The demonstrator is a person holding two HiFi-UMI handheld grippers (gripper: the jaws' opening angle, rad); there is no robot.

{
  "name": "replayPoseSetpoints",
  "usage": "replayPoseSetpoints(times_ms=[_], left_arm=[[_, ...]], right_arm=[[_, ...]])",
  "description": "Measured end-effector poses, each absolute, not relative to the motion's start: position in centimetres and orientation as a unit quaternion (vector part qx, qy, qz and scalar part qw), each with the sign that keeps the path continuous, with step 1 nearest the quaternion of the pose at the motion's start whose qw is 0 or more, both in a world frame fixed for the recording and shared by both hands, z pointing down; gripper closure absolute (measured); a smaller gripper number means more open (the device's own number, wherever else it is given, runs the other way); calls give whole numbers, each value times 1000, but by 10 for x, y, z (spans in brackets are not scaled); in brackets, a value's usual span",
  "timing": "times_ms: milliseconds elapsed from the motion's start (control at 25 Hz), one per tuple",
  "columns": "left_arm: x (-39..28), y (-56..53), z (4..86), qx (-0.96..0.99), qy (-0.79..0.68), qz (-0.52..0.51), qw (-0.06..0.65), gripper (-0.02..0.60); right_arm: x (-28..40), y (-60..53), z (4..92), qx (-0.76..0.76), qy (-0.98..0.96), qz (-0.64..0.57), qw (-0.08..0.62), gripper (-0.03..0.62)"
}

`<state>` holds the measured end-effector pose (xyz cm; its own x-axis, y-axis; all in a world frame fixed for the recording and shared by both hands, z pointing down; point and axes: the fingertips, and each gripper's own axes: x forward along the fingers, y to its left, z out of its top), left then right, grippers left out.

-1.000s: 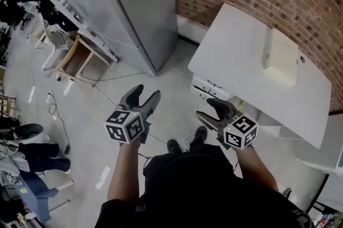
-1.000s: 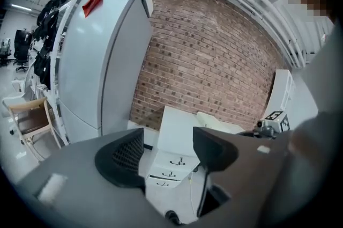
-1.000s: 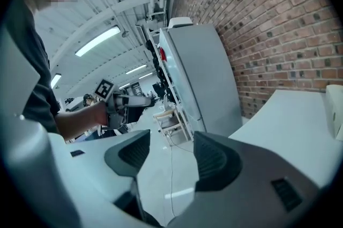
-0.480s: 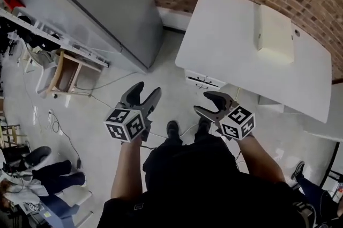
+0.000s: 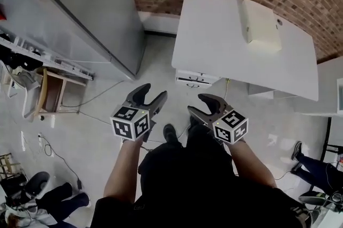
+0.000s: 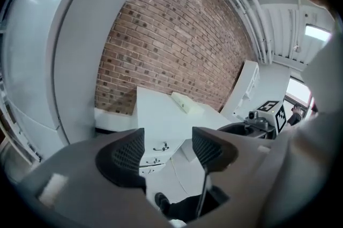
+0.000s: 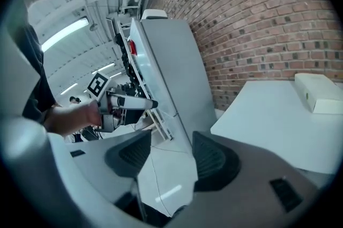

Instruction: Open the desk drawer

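White desk (image 5: 225,34) now sits closer ahead than a second ago; its drawers (image 5: 195,79) remain shut, well beyond the left gripper (image 5: 150,92) and right gripper (image 5: 198,104), both gaping and empty.

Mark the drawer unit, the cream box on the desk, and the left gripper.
drawer unit (image 5: 196,79), head view, on its front by the handles.
cream box (image 5: 261,26), head view, middle of its top face.
left gripper (image 5: 151,91), head view, midway between its fingertips.

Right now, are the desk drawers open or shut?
Shut: the drawer fronts sit flush in one stack under the desk.
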<state>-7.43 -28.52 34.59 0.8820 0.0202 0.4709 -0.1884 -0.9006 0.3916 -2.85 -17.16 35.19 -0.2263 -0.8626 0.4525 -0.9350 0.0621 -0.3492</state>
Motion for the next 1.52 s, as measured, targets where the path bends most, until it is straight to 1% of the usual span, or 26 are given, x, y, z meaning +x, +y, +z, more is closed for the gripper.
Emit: replayPoseSetpoints(times_ms=[80, 240, 320, 680, 880, 1080, 1240, 1360, 1520], left_arm=[[-72, -289, 353, 942, -39, 245, 225, 301], [-59, -287, 382, 937, -22, 270, 223, 304], [-47, -290, 402, 933, -13, 283, 223, 307], [-13, -279, 464, 923, 9, 297, 245, 311], [-7, -268, 493, 915, 12, 309, 258, 314], [-6, -264, 510, 914, 13, 318, 252, 316], [-4, -256, 527, 913, 17, 332, 236, 316], [-1, -253, 542, 911, 19, 337, 235, 316], [6, -254, 561, 909, 16, 330, 253, 316]], right_arm=[[-31, -172, 363, 621, -720, 301, 74, 347], [-23, -169, 405, 619, -706, 316, 133, 349], [-12, -175, 425, 616, -704, 319, 149, 349], [23, -197, 473, 637, -686, 326, 134, 350], [35, -199, 500, 647, -674, 323, 150, 350], [44, -196, 536, 651, -666, 334, 147, 350], [61, -191, 569, 651, -658, 343, 159, 350], [76, -186, 590, 655, -648, 343, 185, 349], [94, -185, 614, 652, -641, 319, 249, 349]])
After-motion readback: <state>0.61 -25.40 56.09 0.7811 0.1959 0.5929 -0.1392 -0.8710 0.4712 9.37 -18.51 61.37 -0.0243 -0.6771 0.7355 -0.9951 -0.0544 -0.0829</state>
